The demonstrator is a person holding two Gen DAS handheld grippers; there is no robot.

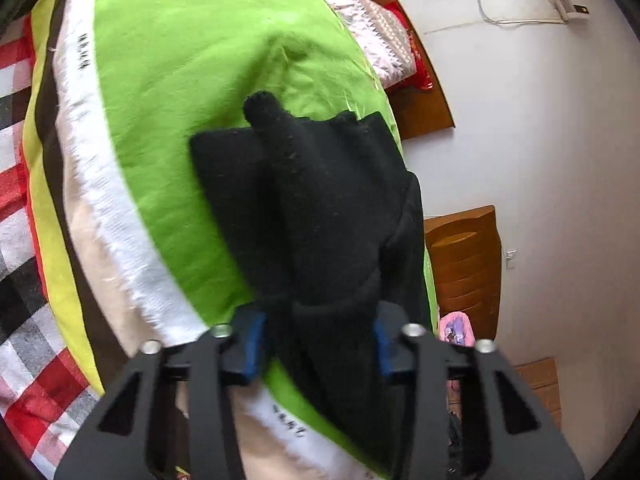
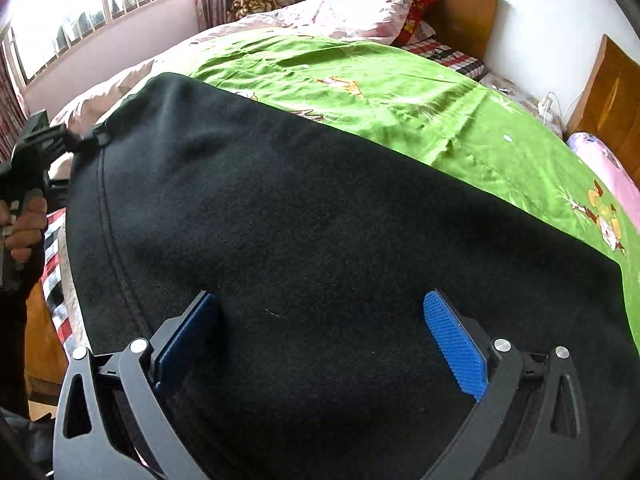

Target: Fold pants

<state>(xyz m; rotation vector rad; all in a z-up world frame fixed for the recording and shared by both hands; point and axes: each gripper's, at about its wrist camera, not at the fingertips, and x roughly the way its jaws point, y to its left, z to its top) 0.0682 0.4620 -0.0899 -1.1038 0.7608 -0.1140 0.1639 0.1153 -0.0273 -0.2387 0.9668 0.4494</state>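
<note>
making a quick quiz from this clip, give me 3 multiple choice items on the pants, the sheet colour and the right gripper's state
1. Where do the black pants lie?
A. on the floor
B. on the bed, over the sheet
C. in a drawer

2. What colour is the sheet under the pants?
A. bright green
B. navy blue
C. plain grey

3. How do the jaws of the right gripper stand?
A. pressed shut on a pillow
B. shut with nothing between
C. wide apart, pads clear of the cloth beneath

Answers:
1 B, the right wrist view shows the pants spread across the bed.
2 A, green cloth shows all round the pants in both views.
3 C, the blue pads stand far apart above the pants, while the left gripper pinches a bunch of the black cloth.
</note>
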